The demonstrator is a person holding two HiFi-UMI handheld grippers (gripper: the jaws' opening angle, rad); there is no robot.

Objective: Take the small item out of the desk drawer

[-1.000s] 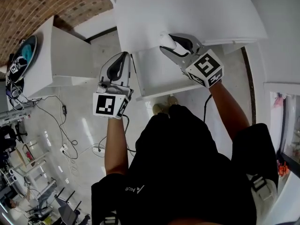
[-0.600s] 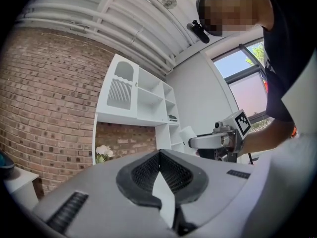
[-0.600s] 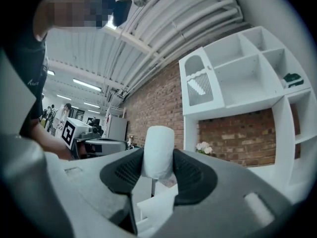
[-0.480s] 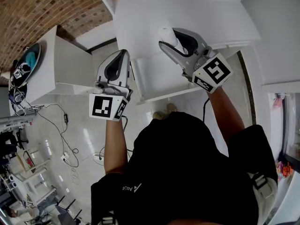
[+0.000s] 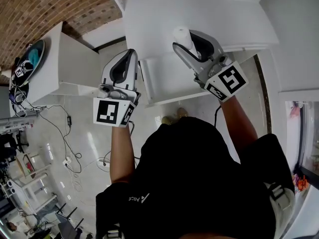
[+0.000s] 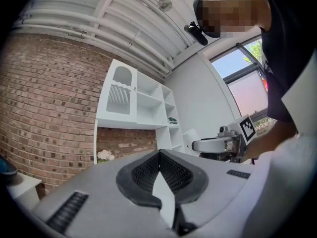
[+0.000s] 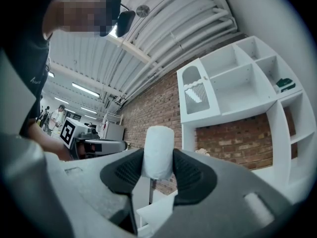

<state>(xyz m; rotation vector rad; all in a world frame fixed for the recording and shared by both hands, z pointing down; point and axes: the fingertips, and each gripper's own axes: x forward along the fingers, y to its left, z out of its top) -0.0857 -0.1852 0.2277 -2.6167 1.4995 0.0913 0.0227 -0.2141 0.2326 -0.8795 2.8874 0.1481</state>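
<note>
A small white cylinder [image 5: 180, 33] [image 7: 158, 151] is clamped between the dark pads of my right gripper [image 5: 185, 40] [image 7: 158, 165], which is shut on it. Its end sticks out past the fingertips. The gripper holds it above the front edge of the white desk top [image 5: 214, 11], over the open white drawer [image 5: 167, 81]. My left gripper [image 5: 130, 52] [image 6: 159, 155] hangs left of the drawer with its pads together and nothing between them. Each gripper shows in the other's view.
A white side cabinet [image 5: 70, 63] stands to the left with a dark round object [image 5: 29, 56] on it. Cables [image 5: 67, 148] trail across the tiled floor. A white shelf unit [image 7: 237, 78] stands on the desk against a brick wall. The person's shoes [image 5: 172, 116] are below the drawer front.
My right gripper has carried the white cylinder a little farther up over the desk edge. The left gripper has barely shifted.
</note>
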